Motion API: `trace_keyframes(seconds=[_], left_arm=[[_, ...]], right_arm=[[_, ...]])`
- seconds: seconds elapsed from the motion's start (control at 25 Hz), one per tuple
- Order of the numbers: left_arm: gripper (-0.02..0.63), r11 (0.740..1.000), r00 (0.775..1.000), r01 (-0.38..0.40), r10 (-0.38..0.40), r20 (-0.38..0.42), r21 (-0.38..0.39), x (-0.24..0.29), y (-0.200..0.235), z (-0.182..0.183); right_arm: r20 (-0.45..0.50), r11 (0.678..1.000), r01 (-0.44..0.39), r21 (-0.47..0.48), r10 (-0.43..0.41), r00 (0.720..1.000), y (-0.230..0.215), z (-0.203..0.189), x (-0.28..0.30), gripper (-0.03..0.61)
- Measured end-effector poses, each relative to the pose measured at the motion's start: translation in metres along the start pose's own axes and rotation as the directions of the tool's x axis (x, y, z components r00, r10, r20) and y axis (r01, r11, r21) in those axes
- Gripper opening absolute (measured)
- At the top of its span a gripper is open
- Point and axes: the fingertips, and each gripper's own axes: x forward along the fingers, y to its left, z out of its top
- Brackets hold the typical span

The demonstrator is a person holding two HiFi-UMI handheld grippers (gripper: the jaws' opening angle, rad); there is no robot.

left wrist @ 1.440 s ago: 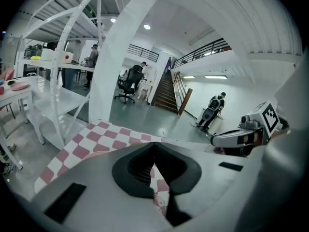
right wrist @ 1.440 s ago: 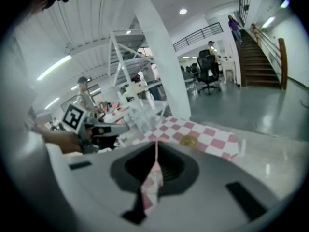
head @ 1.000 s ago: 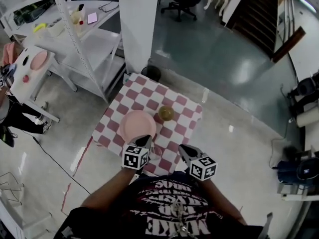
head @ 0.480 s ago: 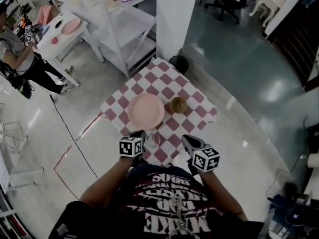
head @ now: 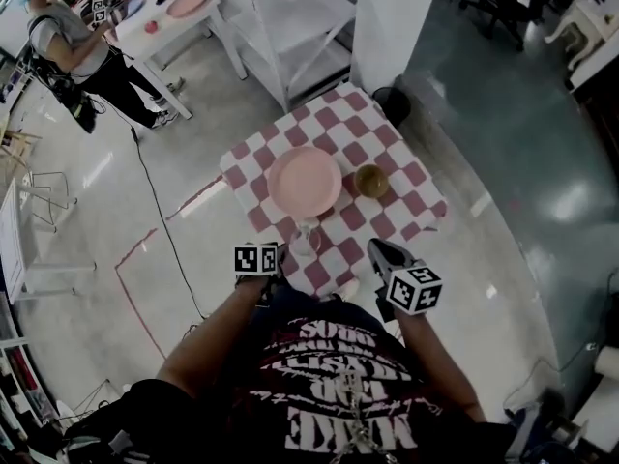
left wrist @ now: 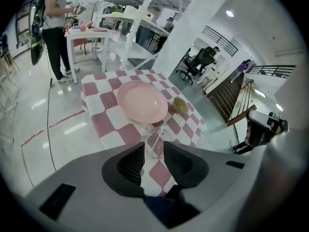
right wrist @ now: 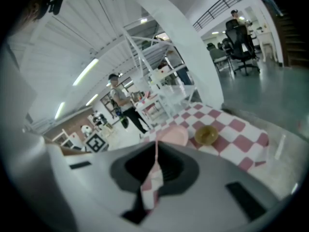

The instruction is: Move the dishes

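Note:
A red-and-white checked table (head: 392,222) carries a pink plate (head: 305,180), a small olive bowl (head: 370,181) to its right and a clear glass (head: 305,240) near the front edge. My left gripper (head: 274,264) hangs over the near edge, just left of the glass. In the left gripper view its jaws (left wrist: 154,149) stand open, having just been opening. The glass (left wrist: 155,140) stands at the tips' gap, and the pads do not press on it. My right gripper (head: 379,251) is shut and empty at the table's near right edge, with plate (right wrist: 174,135) and bowl (right wrist: 206,135) ahead.
A white pillar (head: 392,17) and white shelving (head: 290,8) stand behind the table, with a dark round object (head: 392,104) at the pillar's foot. At top left a person (head: 68,42) stands by a white table (head: 174,17). A cable (head: 160,220) crosses the floor.
My left gripper has dropped back toward the table's near edge and rolled; its marker cube now faces differently. The right gripper shifted slightly. The head view has swung, so the table sits higher and to the right.

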Motion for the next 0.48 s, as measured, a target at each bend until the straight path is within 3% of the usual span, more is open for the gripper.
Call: trace_keyframes(seconds=[0.2, 0.36, 0.48], left_arm=[[0.181, 0.999, 0.997, 0.001, -0.004, -0.074, -0.039, 0.021, 0.006, -0.019], [0.184, 0.997, 0.994, -0.012, 0.004, -0.108, -0.070, 0.044, 0.015, -0.023], [0.184, 0.998, 0.989, -0.032, 0.024, -0.147, -0.049, 0.066, 0.028, -0.024]], right_arm=[[-0.017, 1.000, -0.013, 0.003, 0.013, 1.000, 0.004, -0.006, 0.003, 0.038], [-0.028, 0.999, 0.028, 0.017, -0.028, 0.999, 0.002, -0.014, 0.002, 0.038], [-0.036, 0.996, 0.076, 0.037, -0.075, 0.997, -0.003, -0.018, -0.001, 0.038]])
